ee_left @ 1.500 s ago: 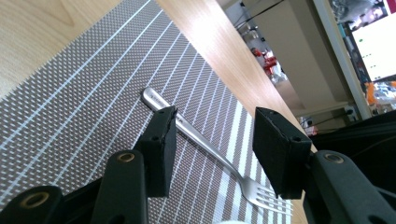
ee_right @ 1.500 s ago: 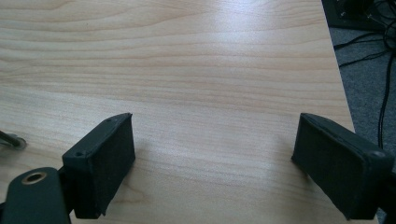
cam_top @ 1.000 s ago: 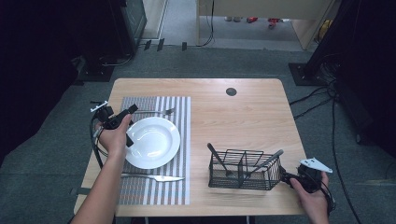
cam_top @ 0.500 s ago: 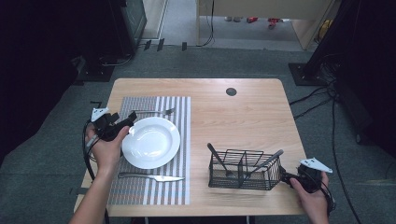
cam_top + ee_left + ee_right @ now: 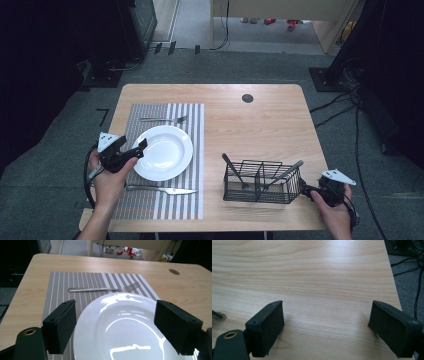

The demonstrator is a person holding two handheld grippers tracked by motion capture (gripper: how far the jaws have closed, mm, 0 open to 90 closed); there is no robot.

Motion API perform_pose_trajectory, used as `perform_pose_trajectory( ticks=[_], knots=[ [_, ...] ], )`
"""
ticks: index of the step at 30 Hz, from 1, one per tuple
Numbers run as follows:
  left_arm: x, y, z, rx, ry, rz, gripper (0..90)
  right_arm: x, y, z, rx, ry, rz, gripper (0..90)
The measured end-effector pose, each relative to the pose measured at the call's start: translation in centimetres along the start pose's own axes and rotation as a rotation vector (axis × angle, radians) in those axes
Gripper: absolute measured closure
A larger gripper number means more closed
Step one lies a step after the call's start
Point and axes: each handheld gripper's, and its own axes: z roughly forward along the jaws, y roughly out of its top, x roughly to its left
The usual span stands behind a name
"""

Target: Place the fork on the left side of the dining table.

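Meanwhile, the left gripper (image 5: pixel 131 151) had drawn back off the white plate (image 5: pixel 162 152), jaws wide and empty; the plate sat on the striped mat (image 5: pixel 165 202), apparently released. The right gripper (image 5: pixel 311 192) waited open.

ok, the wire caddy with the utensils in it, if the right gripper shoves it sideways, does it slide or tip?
Probably slides: the wire caddy sits low and wide on bare wood table. The two utensil handles lean out above its rim, so they would likely rattle or shift. The open mesh suggests it is light, so even a gentle push may move it.
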Motion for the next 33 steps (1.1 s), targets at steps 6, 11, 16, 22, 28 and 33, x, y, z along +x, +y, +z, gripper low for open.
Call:
perform_pose_trajectory(
  ticks=[6, 11, 16, 22, 28, 33],
  knots=[
    [0.3, -2.4, -1.4, 0.023, -0.004, 0.014, 21.0, 0.0, 0.0, 0.0, 0.000, 0.000, 0.000, 12.6],
    [0.6, -4.1, -2.7, 0.048, 0.001, 0.014, 20.3, 0.0, 0.0, 0.0, 0.000, -0.004, 0.004, 12.6],
    [0.5, -5.4, -4.1, 0.056, 0.004, 0.028, 19.1, 0.1, 0.0, 0.0, 0.001, -0.005, 0.006, 12.6],
    [0.9, -6.8, -5.3, 0.067, 0.022, 0.028, 18.5, 0.1, 0.0, 0.0, 0.001, -0.006, 0.006, 12.6],
    [1.5, -7.8, -6.4, 0.081, 0.049, 0.038, 18.6, 0.1, 0.0, 0.0, 0.001, -0.005, 0.006, 12.6],
    [2.2, -8.7, -7.2, 0.096, 0.057, 0.045, 18.9, 0.1, 0.0, 0.0, 0.000, -0.003, 0.003, 12.6]
  ],
)
